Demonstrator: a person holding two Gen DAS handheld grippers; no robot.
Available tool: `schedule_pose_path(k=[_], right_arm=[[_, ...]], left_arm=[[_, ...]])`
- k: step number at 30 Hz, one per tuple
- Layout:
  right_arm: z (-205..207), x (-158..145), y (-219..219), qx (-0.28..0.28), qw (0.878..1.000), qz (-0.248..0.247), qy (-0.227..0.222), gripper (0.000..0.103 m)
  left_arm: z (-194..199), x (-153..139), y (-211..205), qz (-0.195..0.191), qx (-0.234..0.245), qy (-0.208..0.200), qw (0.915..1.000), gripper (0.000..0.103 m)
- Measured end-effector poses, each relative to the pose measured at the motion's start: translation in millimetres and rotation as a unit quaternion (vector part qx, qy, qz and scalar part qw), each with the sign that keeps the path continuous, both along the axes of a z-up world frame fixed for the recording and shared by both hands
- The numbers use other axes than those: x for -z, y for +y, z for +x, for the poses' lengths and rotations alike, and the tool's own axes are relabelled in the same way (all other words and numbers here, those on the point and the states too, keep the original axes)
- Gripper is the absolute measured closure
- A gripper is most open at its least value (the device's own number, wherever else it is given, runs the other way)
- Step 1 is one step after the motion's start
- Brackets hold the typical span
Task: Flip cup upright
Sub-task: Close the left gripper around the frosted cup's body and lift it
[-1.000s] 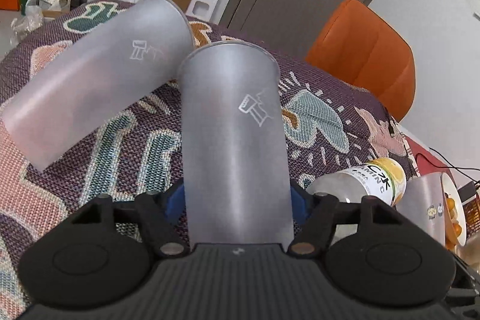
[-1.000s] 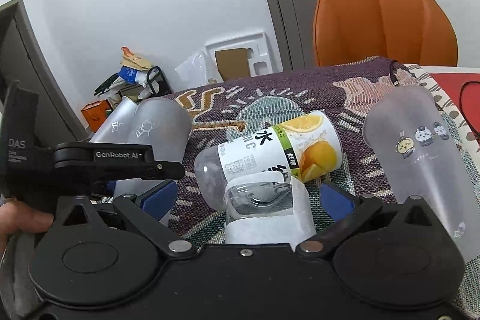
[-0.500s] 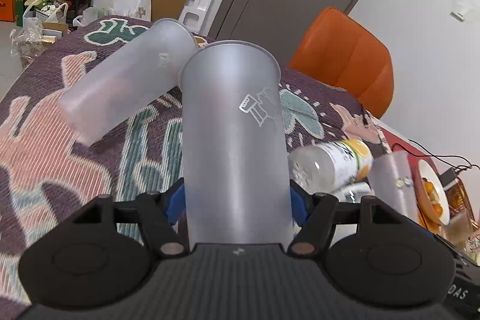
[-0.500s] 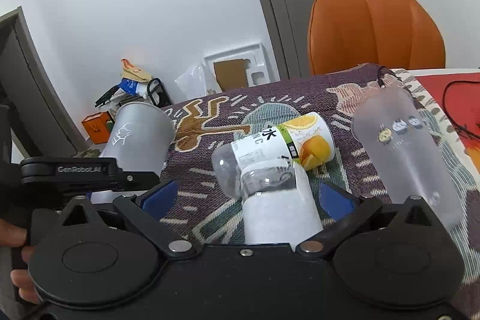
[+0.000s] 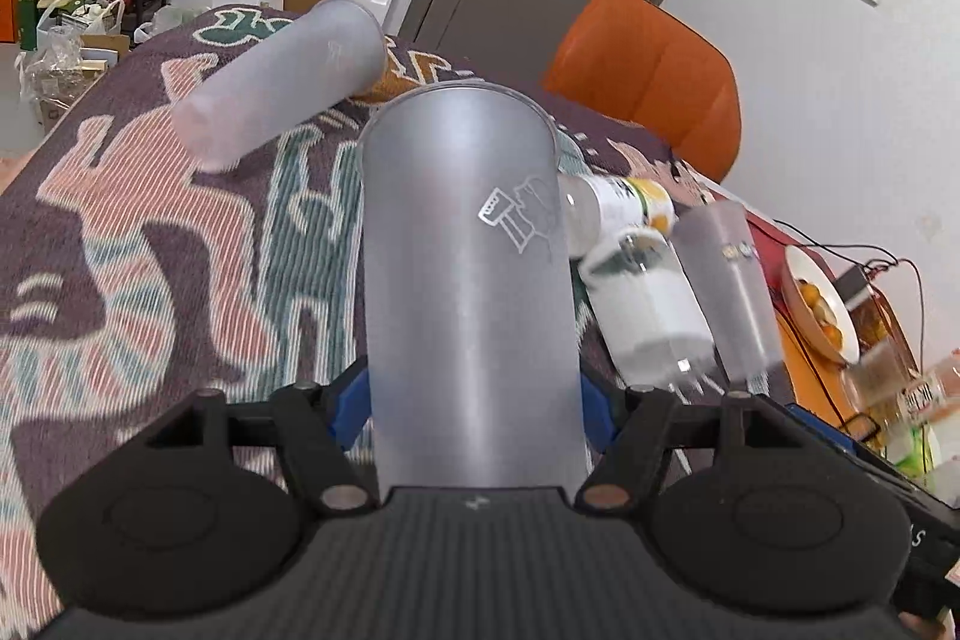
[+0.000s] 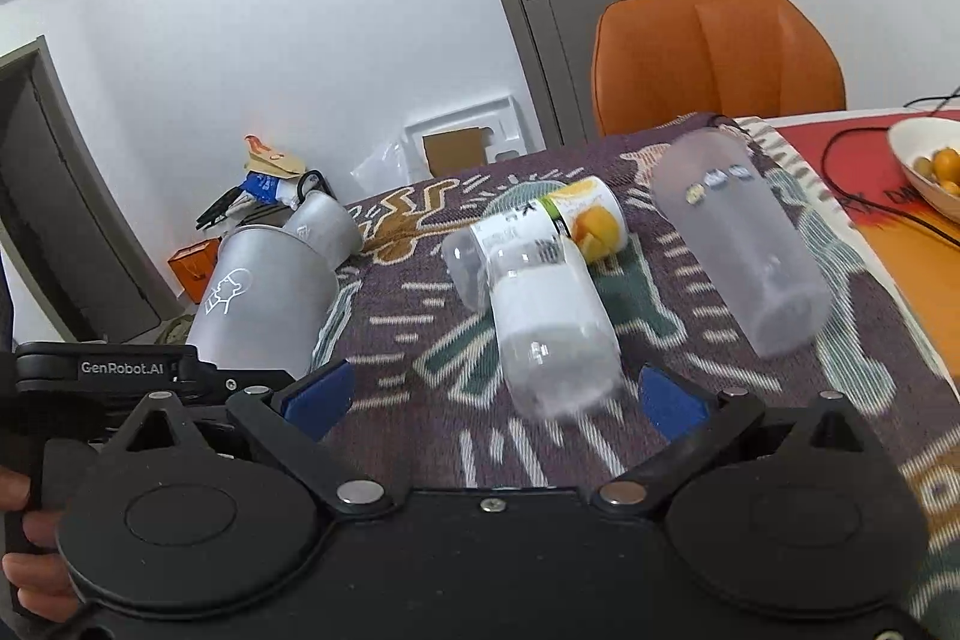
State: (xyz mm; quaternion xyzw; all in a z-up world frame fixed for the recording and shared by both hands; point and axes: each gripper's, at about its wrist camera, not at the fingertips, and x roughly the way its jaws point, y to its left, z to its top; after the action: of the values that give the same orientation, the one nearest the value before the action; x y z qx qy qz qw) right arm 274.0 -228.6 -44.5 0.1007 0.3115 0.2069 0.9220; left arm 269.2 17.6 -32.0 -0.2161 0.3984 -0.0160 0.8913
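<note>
My left gripper (image 5: 474,400) is shut on a frosted grey cup (image 5: 468,274) with a white logo, held near its base above the patterned cloth, rim pointing away and up. The same cup shows at the left of the right wrist view (image 6: 264,304). A second frosted cup (image 5: 276,76) lies on its side at the far left of the table. A third frosted cup with cartoon stickers (image 6: 738,238) lies on its side at the right. My right gripper (image 6: 492,400) is open and empty, just behind a lying white-labelled bottle (image 6: 546,328).
A clear bottle with an orange label (image 6: 540,226) lies beside the white-labelled one. A patterned cloth (image 5: 120,244) covers the table. A bowl of fruit (image 6: 930,166) and a black cable sit at the right. An orange chair (image 6: 720,52) stands behind the table.
My left gripper has lifted the held cup higher and tilted it more upright above the cloth. My right gripper has drawn back from the white-labelled bottle, which now lies ahead of the fingers.
</note>
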Motion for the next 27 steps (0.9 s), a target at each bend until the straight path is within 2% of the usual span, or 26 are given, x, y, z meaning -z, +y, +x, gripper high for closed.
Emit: schedule_pose_path(k=[7, 17, 25, 27], right_arm=[[-36.0, 8.7, -12.1, 0.002, 1.0, -0.002, 0.004, 0.0], [-65.9, 25.1, -15.8, 0.002, 1.0, 0.003, 0.018, 0.0], [-79.5, 37.2, -21.4, 0.005, 0.999, 0.012, 0.031, 0.0], [-79.7, 40.2, -23.4, 0.006, 0.999, 0.016, 0.036, 0.0]], left_arm=[[-32.9, 7.1, -7.0, -0.006, 0.008, 0.004, 0.9999, 0.036], [-64.2, 23.0, -14.5, -0.005, 0.021, 0.017, 0.9996, 0.036], [-70.5, 46.1, -22.6, -0.007, 0.034, 0.042, 0.9985, 0.035], [-70.5, 47.9, -23.8, -0.001, 0.034, 0.037, 0.9988, 0.035]])
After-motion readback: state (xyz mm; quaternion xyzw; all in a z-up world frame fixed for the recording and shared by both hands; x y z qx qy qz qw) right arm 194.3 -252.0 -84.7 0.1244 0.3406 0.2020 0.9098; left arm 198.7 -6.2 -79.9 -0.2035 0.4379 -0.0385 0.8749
